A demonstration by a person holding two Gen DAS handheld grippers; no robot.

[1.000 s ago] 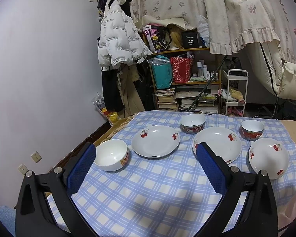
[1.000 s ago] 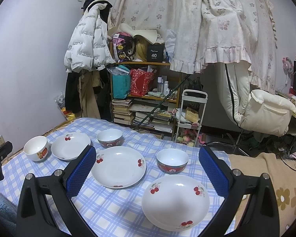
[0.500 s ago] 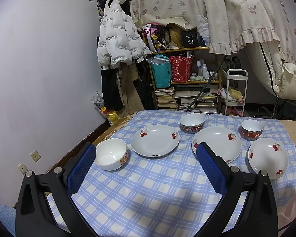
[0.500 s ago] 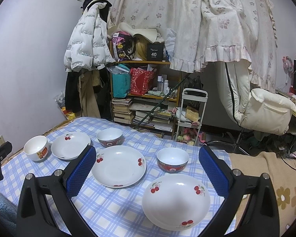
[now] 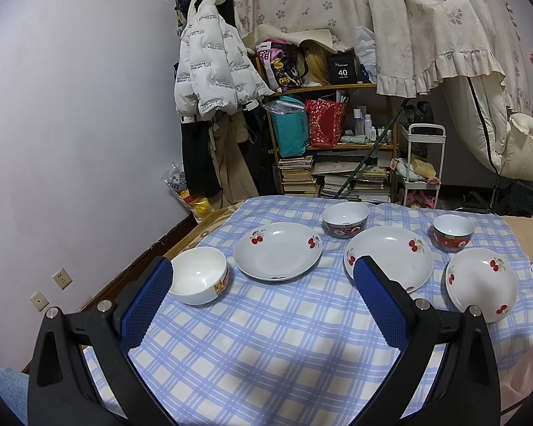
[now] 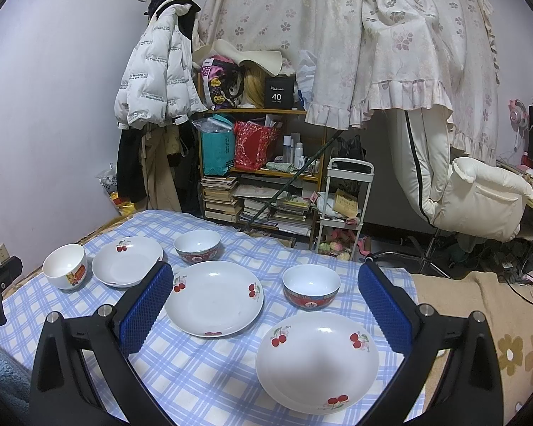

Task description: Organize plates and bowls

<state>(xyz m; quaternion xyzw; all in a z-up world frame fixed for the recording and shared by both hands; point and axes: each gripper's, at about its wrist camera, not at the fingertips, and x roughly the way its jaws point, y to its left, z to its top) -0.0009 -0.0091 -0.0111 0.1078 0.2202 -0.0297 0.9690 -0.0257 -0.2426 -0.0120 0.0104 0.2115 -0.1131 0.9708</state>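
Observation:
Three white cherry-print plates lie on the blue checked tablecloth (image 5: 266,348): a left plate (image 5: 278,250) (image 6: 127,261), a middle plate (image 5: 391,255) (image 6: 214,298) and a right plate (image 5: 481,283) (image 6: 317,360). A plain white bowl (image 5: 199,275) (image 6: 65,266) stands far left. Two red-patterned bowls stand behind the plates, one (image 5: 344,219) (image 6: 197,246) between the left and middle plates, one (image 5: 453,232) (image 6: 311,291) further right. My left gripper (image 5: 263,298) is open above the cloth, short of the dishes. My right gripper (image 6: 264,301) is open above the middle and right plates, holding nothing.
Behind the table stand a cluttered wooden shelf (image 5: 330,142) with books and bags, a white trolley (image 6: 344,209) and a white jacket (image 5: 213,71) hung on the wall. A cream chair (image 6: 479,202) is at the right. A beige blanket (image 6: 479,312) covers the table's right end.
Both views have shifted only slightly; the dishes sit a touch lower in the left wrist view. Nothing was gripped or moved.

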